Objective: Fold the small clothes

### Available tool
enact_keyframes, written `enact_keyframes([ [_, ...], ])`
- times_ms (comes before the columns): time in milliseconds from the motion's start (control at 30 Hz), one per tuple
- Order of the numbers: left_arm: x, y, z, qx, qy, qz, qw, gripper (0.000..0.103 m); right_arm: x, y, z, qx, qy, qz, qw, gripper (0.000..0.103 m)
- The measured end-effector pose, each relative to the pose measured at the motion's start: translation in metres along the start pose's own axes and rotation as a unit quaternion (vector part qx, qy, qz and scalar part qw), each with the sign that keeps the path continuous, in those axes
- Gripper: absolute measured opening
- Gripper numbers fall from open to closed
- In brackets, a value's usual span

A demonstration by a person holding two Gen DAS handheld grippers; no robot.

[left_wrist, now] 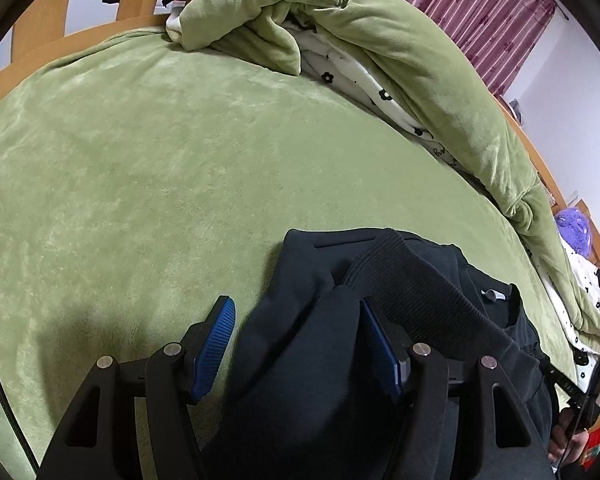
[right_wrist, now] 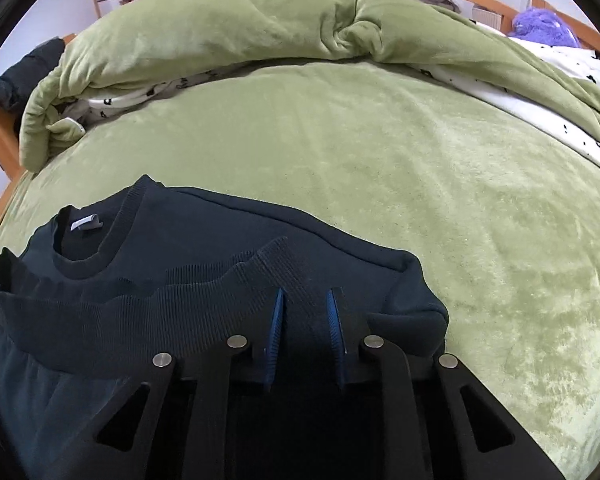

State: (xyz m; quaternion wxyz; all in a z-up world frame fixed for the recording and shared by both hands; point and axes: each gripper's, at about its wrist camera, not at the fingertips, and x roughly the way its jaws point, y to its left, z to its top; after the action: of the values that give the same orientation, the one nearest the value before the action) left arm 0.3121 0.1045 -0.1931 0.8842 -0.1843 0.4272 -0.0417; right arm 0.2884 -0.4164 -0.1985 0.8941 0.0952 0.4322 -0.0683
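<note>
Dark navy knit, soft and limp, the sweatshirt [right_wrist: 204, 248] lies on the green bed cover [right_wrist: 420, 168] at about 7 o'clock in the right wrist view, its ribbed hem [right_wrist: 148, 292] doubled up toward the collar [right_wrist: 88, 240]. It looks light and floppy, and thick ribbed edges seem the surest hold. The right gripper [right_wrist: 305, 312] pitches steeply down, fingers clenched on that hem. The left gripper [left_wrist: 296, 328] also tilts down, its fingers spread about bunched fabric without pinching it.
</note>
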Motion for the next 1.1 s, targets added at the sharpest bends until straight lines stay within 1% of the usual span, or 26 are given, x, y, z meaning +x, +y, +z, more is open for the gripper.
enact_keyframes([
  [67, -0.001, 0.0, -0.003, 0.001, -0.006, 0.005, 1.0, 0.062, -0.006, -0.004, 0.0, 0.01, -0.015, 0.009, 1.0, 0.018],
  [133, -0.003, 0.0, -0.005, 0.001, -0.012, 0.008, 0.9999, 0.062, -0.006, -0.008, -0.001, 0.02, -0.017, 0.006, 1.0, 0.018],
  [267, -0.002, 0.0, -0.007, 0.0, -0.009, 0.016, 0.9998, 0.062, 0.0, 0.0, -0.004, 0.008, -0.015, -0.026, 1.0, 0.017],
  [333, -0.001, 0.0, -0.006, 0.0, -0.008, 0.019, 0.9998, 0.063, 0.002, 0.002, -0.004, 0.003, -0.012, -0.035, 0.999, 0.018],
  [467, -0.006, -0.004, -0.008, 0.01, -0.007, 0.027, 0.9996, 0.063, -0.002, -0.003, -0.003, 0.015, -0.016, -0.022, 1.0, 0.021],
  [500, -0.008, -0.005, -0.008, 0.014, -0.005, 0.029, 0.9995, 0.063, -0.009, -0.004, -0.003, 0.022, -0.02, -0.021, 0.999, 0.025],
  [567, -0.012, -0.006, -0.01, 0.02, -0.002, 0.027, 0.9994, 0.063, -0.024, -0.001, -0.003, 0.031, -0.031, -0.023, 0.999, 0.025],
  [633, -0.016, -0.007, -0.012, 0.021, 0.002, 0.024, 0.9995, 0.063, -0.044, 0.012, -0.004, 0.021, -0.047, -0.013, 0.999, 0.025],
  [667, -0.018, -0.007, -0.012, 0.021, 0.003, 0.021, 0.9996, 0.063, -0.057, 0.024, -0.009, 0.013, -0.056, -0.001, 0.998, 0.026],
  [767, -0.028, -0.009, -0.016, 0.024, 0.004, 0.008, 0.9997, 0.063, -0.077, 0.056, -0.027, -0.011, -0.058, 0.035, 0.998, 0.026],
  [833, -0.038, -0.01, -0.02, 0.03, 0.002, -0.002, 0.9996, 0.064, -0.09, 0.088, -0.048, -0.038, -0.057, 0.06, 0.996, 0.026],
  [967, -0.057, -0.008, -0.034, 0.036, -0.011, -0.009, 0.9992, 0.066, -0.102, 0.138, -0.089, -0.084, -0.05, 0.117, 0.988, 0.026],
  [1033, -0.063, -0.003, -0.041, 0.034, -0.007, -0.012, 0.9993, 0.066, -0.101, 0.168, -0.111, -0.115, -0.043, 0.141, 0.982, 0.026],
  [1100, -0.066, 0.001, -0.046, 0.028, -0.002, -0.013, 0.9995, 0.066, -0.097, 0.189, -0.126, -0.143, -0.031, 0.155, 0.977, 0.027],
])
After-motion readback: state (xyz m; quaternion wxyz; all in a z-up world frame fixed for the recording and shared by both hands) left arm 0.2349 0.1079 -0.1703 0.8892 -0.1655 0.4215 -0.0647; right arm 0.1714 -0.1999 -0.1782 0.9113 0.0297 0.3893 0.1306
